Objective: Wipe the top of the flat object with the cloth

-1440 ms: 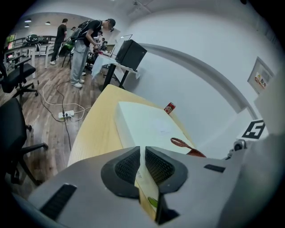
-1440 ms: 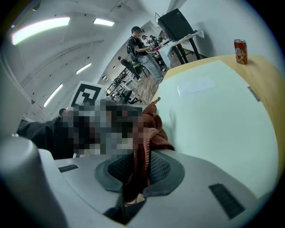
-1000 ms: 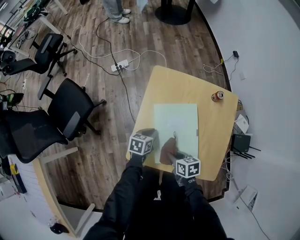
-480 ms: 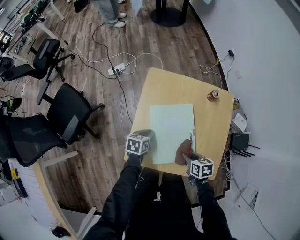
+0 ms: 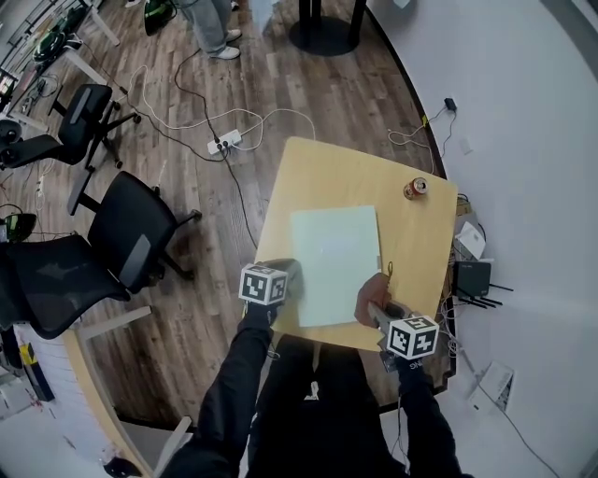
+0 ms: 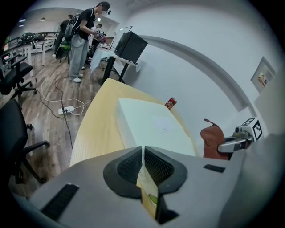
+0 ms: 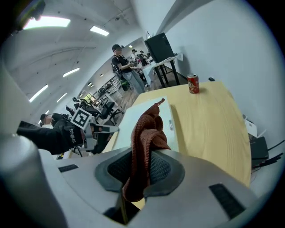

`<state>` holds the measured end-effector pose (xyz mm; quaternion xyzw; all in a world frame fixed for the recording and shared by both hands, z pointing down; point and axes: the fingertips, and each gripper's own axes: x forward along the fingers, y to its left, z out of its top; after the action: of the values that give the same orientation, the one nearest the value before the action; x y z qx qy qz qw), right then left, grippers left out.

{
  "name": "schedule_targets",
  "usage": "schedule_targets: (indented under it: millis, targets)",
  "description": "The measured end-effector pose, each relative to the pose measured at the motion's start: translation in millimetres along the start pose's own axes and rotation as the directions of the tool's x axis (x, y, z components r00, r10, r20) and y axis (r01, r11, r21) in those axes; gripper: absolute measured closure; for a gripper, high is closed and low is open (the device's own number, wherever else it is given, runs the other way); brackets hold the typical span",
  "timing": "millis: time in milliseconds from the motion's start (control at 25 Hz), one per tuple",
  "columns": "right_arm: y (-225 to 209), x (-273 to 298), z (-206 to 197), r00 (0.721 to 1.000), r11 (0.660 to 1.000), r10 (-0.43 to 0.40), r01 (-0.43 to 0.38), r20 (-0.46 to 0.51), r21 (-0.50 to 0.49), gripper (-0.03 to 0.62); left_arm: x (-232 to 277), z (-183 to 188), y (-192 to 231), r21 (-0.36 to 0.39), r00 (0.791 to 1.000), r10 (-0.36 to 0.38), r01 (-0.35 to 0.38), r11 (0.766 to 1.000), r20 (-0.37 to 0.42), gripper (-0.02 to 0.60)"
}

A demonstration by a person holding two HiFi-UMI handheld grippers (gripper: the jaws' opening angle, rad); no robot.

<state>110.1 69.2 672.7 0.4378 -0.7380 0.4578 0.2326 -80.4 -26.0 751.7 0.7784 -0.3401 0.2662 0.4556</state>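
Note:
A flat pale green board point(image 5: 334, 262) lies in the middle of the wooden table point(image 5: 420, 252); it also shows as the board point(image 6: 151, 127) and the board point(image 7: 133, 120) in the gripper views. My right gripper point(image 5: 377, 308) is shut on a rust-brown cloth point(image 7: 144, 142), which hangs bunched at the board's near right corner, seen as the cloth point(image 5: 368, 297) and the cloth point(image 6: 213, 141). My left gripper point(image 5: 285, 276) sits at the board's near left edge, jaws closed together with nothing between them.
A red drink can point(image 5: 414, 188) stands near the table's far right corner. Black office chairs point(image 5: 131, 233) stand left of the table. A power strip with cables point(image 5: 220, 143) lies on the wood floor. A person point(image 5: 207, 23) stands far off. The white wall runs along the right.
My right gripper has carried the cloth from the board's near middle to its near right corner. The left gripper has stayed at the board's near left edge.

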Motion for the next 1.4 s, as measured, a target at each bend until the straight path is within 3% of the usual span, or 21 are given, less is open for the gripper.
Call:
schedule_targets:
  millis: [200, 600, 880, 1400]
  targets:
    - [57, 25, 25, 0.992, 0.992, 0.122, -0.123, 0.043, 0.020, 0.511, 0, 1, -2, -0.004, 1.000, -0.015, 0.015, 1.000, 0.002, 0.545]
    - [119, 117, 19, 0.969, 0.969, 0.240, -0.237, -0.049, 0.069, 0.511, -1, 3, 0, -0.008, 0.999, -0.047, 0.047, 0.999, -0.010, 0.545]
    - [102, 134, 8, 0.970, 0.972, 0.223, -0.214, -0.096, 0.099, 0.511, 2, 2, 2, -0.021, 0.999, -0.041, 0.040, 0.999, -0.022, 0.545]
    - [38, 105, 11, 0.974, 0.985, 0.169, -0.160, -0.150, 0.070, 0.511, 1, 3, 3, -0.049, 0.999, -0.019, 0.017, 0.999, -0.049, 0.545]
